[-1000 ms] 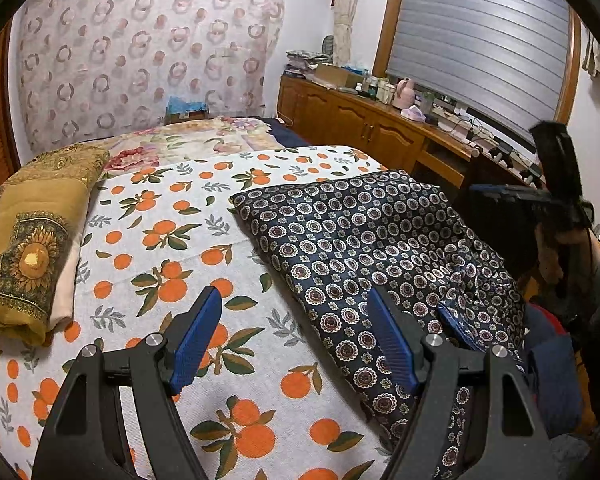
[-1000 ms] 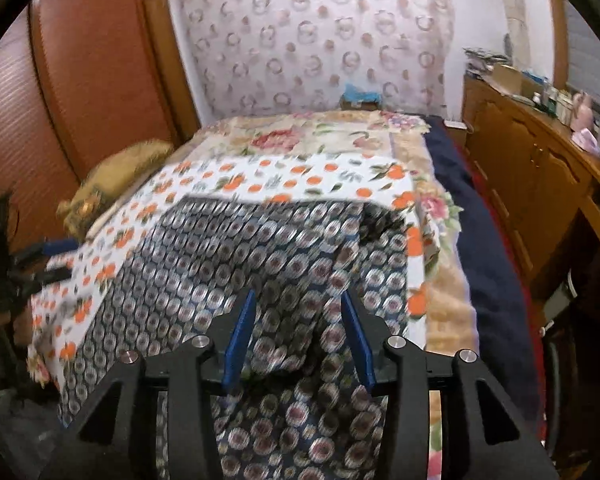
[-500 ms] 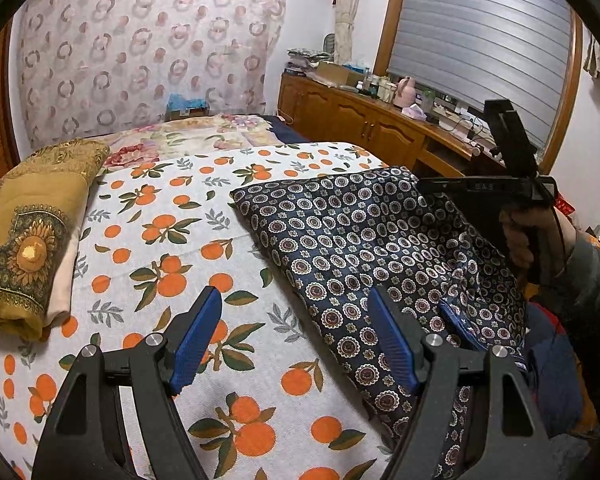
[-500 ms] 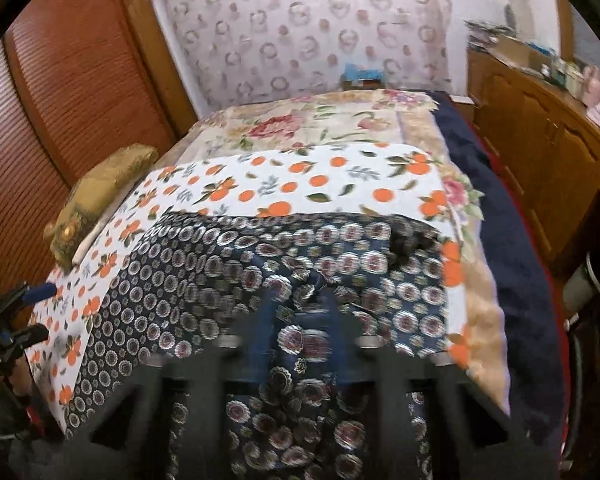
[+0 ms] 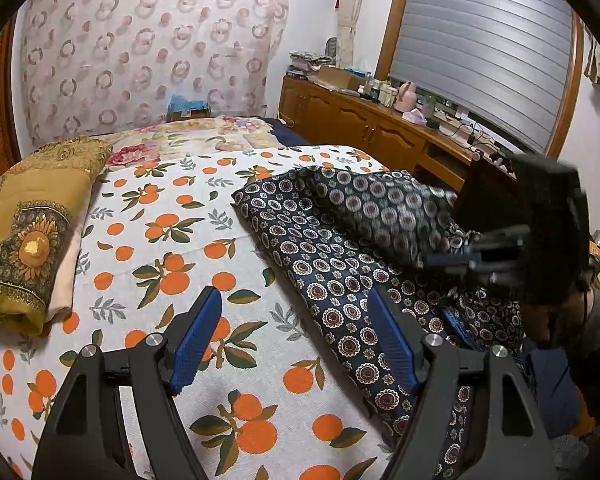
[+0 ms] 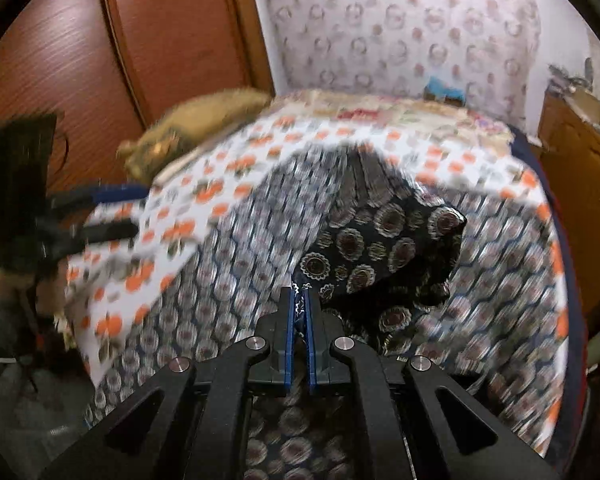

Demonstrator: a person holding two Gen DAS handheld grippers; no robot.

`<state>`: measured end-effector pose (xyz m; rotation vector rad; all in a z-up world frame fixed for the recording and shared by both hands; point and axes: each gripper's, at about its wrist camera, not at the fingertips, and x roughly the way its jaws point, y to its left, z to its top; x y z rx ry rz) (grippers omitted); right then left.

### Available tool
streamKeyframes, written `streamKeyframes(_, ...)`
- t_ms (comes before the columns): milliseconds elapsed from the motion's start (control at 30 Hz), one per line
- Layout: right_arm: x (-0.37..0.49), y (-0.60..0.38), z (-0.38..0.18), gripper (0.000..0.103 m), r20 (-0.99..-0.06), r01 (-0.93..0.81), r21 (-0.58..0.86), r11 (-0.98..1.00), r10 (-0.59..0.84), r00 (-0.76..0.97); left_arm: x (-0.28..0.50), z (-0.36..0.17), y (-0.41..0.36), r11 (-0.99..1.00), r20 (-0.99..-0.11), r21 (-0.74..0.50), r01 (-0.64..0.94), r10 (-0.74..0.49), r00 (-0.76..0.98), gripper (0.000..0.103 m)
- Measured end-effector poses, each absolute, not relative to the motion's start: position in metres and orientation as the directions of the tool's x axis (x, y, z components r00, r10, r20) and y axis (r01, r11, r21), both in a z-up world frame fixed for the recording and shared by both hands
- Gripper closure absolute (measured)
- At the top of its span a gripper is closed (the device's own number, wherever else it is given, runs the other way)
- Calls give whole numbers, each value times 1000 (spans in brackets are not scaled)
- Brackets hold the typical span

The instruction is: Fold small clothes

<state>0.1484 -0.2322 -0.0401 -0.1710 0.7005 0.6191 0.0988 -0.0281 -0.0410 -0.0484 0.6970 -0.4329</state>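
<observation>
A dark navy garment (image 5: 328,264) with round medallion print lies on the orange-print bed sheet (image 5: 160,248). My right gripper (image 6: 299,294) is shut on a pinch of this garment (image 6: 380,248), and a fold of cloth hangs lifted from its blue pads. From the left wrist view the right gripper (image 5: 452,258) shows blurred at the right, drawing the far part of the cloth over the rest. My left gripper (image 5: 296,344) stands open above the sheet beside the garment's near-left edge, with nothing between its fingers.
A folded mustard-yellow cloth (image 5: 32,232) lies at the left of the bed. A wooden cabinet (image 5: 380,132) with clutter runs along the right, under a shuttered window. A brown wardrobe door (image 6: 120,48) stands on the other side. A person's hand holds the right gripper.
The right gripper's jaws shut on the navy garment, then it swung down and across, lifting a fold of cloth with it. The left gripper stayed still.
</observation>
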Motion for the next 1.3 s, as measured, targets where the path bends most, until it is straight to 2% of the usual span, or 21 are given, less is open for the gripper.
streamKeyframes(100, 145, -233, -49, 98, -663, -570, 27, 821, 441, 605, 99, -41, -28, 910, -612, -187, 369, -402, 682, 27)
streamKeyframes(167, 143, -236, -47, 88, -664, -545, 8, 838, 413, 624, 98, -42, -28, 910, -612, -187, 369, -402, 682, 27)
streamKeyframes(300, 125, -247, -28, 75, -615, -520, 2, 854, 411, 673, 98, -43, -30, 910, -614, -184, 372, -401, 679, 27)
streamKeyframes(367, 113, -252, -14, 57, -586, -499, -14, 866, 398, 706, 99, -44, -31, 909, -616, -185, 374, -403, 677, 27)
streamKeyframes(467, 114, -262, -4, 43, -557, -464, -15, 886, 378, 740, 99, -45, -34, 908, -618, -185, 376, -405, 674, 27)
streamKeyframes(667, 136, -253, -10, 41, -568, -462, 22, 886, 392, 724, 99, -47, -37, 907, -624, -183, 378, -404, 669, 27)
streamKeyframes(833, 163, -246, -14, 42, -607, -453, 38, 891, 380, 698, 98, -48, -37, 909, -625, -175, 378, -399, 671, 27)
streamKeyframes(900, 174, -245, -11, 66, -612, -462, 29, 887, 381, 693, 99, -48, -37, 910, -625, -173, 378, -398, 672, 27)
streamKeyframes(933, 177, -245, -9, 86, -615, -465, 17, 885, 376, 693, 99, -49, -37, 910, -625, -173, 378, -398, 672, 27)
streamKeyframes(967, 176, -247, -1, 94, -613, -465, -2, 885, 367, 700, 99, -49, -37, 910, -624, -172, 378, -397, 672, 27)
streamKeyframes(1100, 188, -256, 22, 97, -587, -429, -83, 900, 304, 751, 99, -50, -36, 911, -625, -171, 375, -395, 674, 27)
streamKeyframes(1300, 232, -278, 39, 97, -592, -315, -118, 942, 188, 784, 100, -51, -35, 910, -621, -177, 375, -399, 675, 27)
